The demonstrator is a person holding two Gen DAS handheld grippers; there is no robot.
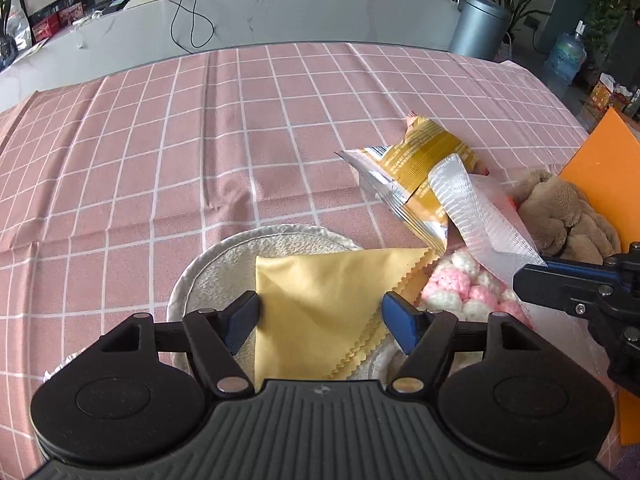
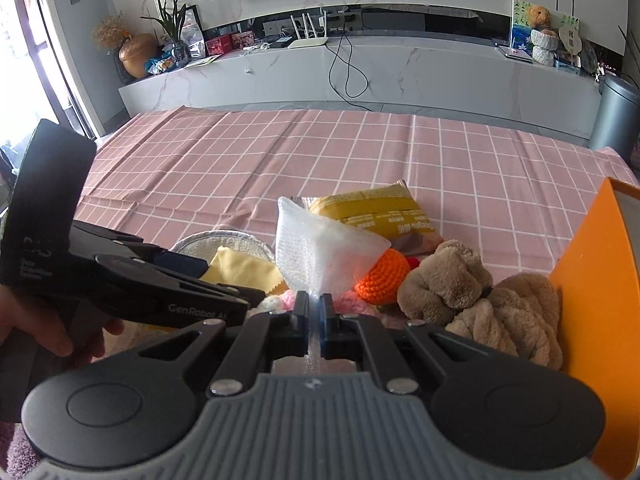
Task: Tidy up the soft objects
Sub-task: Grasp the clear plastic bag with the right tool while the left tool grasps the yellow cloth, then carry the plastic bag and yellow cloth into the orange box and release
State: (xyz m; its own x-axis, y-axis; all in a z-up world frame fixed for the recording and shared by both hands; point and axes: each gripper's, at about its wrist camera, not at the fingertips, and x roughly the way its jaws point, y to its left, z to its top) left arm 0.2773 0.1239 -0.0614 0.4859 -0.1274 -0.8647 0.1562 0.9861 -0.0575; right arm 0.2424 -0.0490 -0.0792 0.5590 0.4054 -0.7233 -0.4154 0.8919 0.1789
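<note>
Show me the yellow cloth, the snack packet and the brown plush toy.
yellow cloth (image 1: 320, 300), left wrist view, middle of the folded fabric
snack packet (image 1: 424, 164), left wrist view, gold printed panel
brown plush toy (image 2: 444, 280), right wrist view, its nearer rounded lump

We see a matt checked cloth (image 1: 200, 140) on the tabletop, a glossy foil snack packet (image 1: 420, 168), a smooth yellow cloth (image 1: 320, 300), plush brown toys (image 2: 480, 300) and translucent bubble wrap (image 2: 320, 248).
</note>
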